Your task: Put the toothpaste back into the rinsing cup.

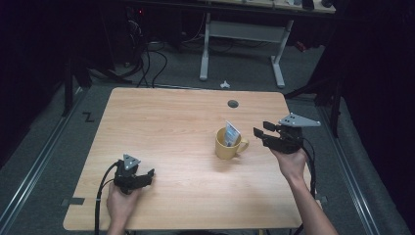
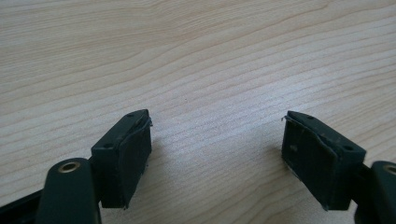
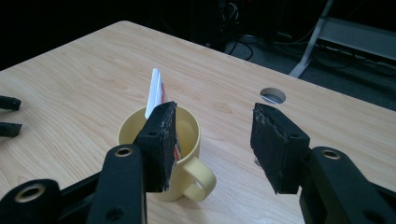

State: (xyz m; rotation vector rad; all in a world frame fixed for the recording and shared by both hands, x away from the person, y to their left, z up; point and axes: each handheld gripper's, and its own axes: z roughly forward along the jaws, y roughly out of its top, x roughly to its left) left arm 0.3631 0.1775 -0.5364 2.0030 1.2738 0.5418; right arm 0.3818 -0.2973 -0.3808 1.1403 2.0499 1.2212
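Yellow mug on table, right of centre, white packet upright inside.
Handle points 4 o'clock. Right gripper released, just beside mug at 3 o'clock; left gripper released, near edge.

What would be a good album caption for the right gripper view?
Open right gripper poised beside a yellow mug holding a white packet on a wooden table.

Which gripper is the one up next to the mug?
The right gripper: it hovers open just beside the yellow mug on its handle side. The left gripper, also open, sits low over bare table, well away from the mug.
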